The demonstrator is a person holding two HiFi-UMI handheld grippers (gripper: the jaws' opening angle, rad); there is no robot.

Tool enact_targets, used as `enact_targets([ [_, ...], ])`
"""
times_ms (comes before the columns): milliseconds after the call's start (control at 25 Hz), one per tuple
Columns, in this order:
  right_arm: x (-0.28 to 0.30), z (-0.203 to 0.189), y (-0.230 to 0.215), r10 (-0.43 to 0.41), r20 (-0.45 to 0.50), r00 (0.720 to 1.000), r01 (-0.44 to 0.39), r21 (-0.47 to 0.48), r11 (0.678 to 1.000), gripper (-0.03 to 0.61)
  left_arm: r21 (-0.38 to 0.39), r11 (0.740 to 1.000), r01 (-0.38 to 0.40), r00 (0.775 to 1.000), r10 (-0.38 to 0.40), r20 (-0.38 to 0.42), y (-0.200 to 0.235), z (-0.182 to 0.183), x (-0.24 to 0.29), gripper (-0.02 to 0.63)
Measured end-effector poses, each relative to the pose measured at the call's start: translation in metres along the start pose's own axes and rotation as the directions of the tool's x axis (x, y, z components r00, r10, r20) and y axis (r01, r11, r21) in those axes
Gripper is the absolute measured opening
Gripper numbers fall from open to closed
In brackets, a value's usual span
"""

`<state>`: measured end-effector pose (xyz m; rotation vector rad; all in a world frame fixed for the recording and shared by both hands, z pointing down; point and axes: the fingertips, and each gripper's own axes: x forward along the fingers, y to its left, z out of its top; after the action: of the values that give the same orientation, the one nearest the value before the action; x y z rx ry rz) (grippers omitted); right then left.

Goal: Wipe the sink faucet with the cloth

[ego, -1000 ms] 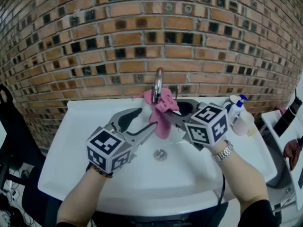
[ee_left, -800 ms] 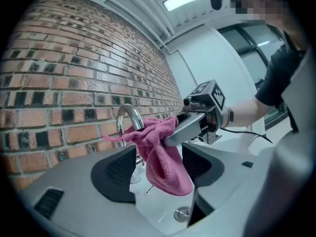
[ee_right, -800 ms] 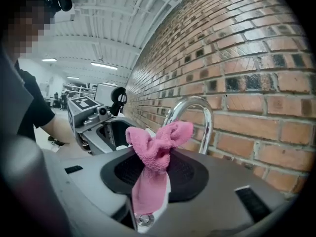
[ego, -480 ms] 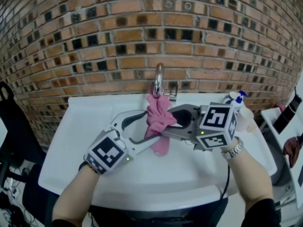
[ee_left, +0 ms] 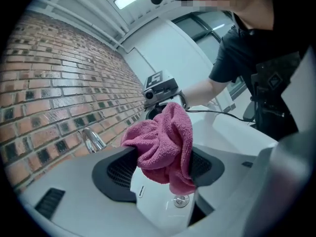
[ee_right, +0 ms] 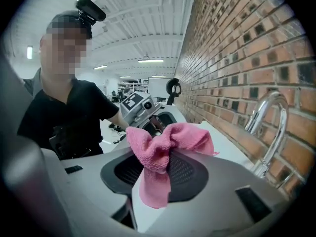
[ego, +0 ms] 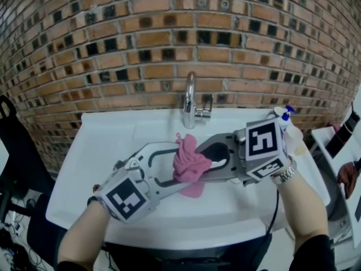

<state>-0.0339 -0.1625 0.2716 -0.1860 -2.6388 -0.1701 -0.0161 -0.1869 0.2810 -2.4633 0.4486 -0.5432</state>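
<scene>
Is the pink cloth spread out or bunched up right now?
Bunched up: the cloth is a crumpled wad pinched in the right gripper, one tail hanging down.

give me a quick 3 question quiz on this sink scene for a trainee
1. True or false: the pink cloth touches the faucet.
2. The right tool grips: a) the faucet b) the pink cloth c) a sponge
3. What kind of wall stands behind the sink?
Key: 1 false, the cloth is held apart from the faucet, over the sink. 2 b. 3 a brick wall.
</scene>
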Motion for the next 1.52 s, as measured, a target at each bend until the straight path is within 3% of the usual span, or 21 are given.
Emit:
enact_targets([
  [120, 0.001, -0.002, 0.000, -0.016, -0.020, 1.000, 0.016, 0.020, 1.000, 0.137, 0.025, 0.999, -0.022, 1.000, 0.023, -0.010, -0.002, -0.001, -0.001, 0.236],
  [280, 0.005, -0.009, -0.019, -0.168, -0.089, 0.982, 0.165, -0.033, 0.986, 0.147, 0.050, 0.992, -0.117, 0.990, 0.121, -0.074, 0.010, -0.019, 0.002, 0.156],
  [360, 0.007, -0.012, -0.030, -0.248, -0.104, 0.963, 0.244, -0.051, 0.968, 0.152, 0.029, 0.986, -0.164, 0.980, 0.166, -0.109, 0.018, -0.027, 0.003, 0.138],
  [480, 0.006, -0.012, -0.047, -0.362, -0.070, 0.930, 0.360, -0.040, 0.932, 0.161, -0.067, 0.969, -0.238, 0.964, 0.227, -0.137, 0.034, -0.035, 0.003, 0.119],
  [640, -0.009, -0.010, -0.076, -0.518, 0.008, 0.855, 0.518, 0.031, 0.855, 0.220, -0.222, 0.923, -0.315, 0.947, 0.290, -0.136, 0.061, -0.044, -0.003, 0.114],
  [840, -0.041, -0.017, -0.107, -0.681, 0.105, 0.725, 0.661, 0.170, 0.731, 0.221, -0.330, 0.864, -0.381, 0.924, 0.339, -0.178, 0.092, -0.065, 0.006, 0.114],
  [1120, -0.078, -0.023, -0.128, -0.802, 0.194, 0.565, 0.718, 0.364, 0.593, 0.221, -0.375, 0.813, -0.445, 0.895, 0.385, -0.226, 0.129, -0.096, 0.036, 0.112],
  [1200, -0.088, -0.020, -0.134, -0.829, 0.215, 0.517, 0.718, 0.418, 0.556, 0.195, -0.397, 0.797, -0.456, 0.890, 0.393, -0.232, 0.139, -0.104, 0.044, 0.114],
  [1280, -0.092, -0.016, -0.136, -0.837, 0.237, 0.492, 0.707, 0.453, 0.544, 0.192, -0.426, 0.777, -0.464, 0.885, 0.397, -0.241, 0.147, -0.112, 0.051, 0.114],
  [1520, -0.101, -0.021, -0.138, -0.843, 0.269, 0.465, 0.683, 0.498, 0.535, 0.178, -0.502, 0.722, -0.475, 0.878, 0.429, -0.214, 0.169, -0.124, 0.058, 0.113],
])
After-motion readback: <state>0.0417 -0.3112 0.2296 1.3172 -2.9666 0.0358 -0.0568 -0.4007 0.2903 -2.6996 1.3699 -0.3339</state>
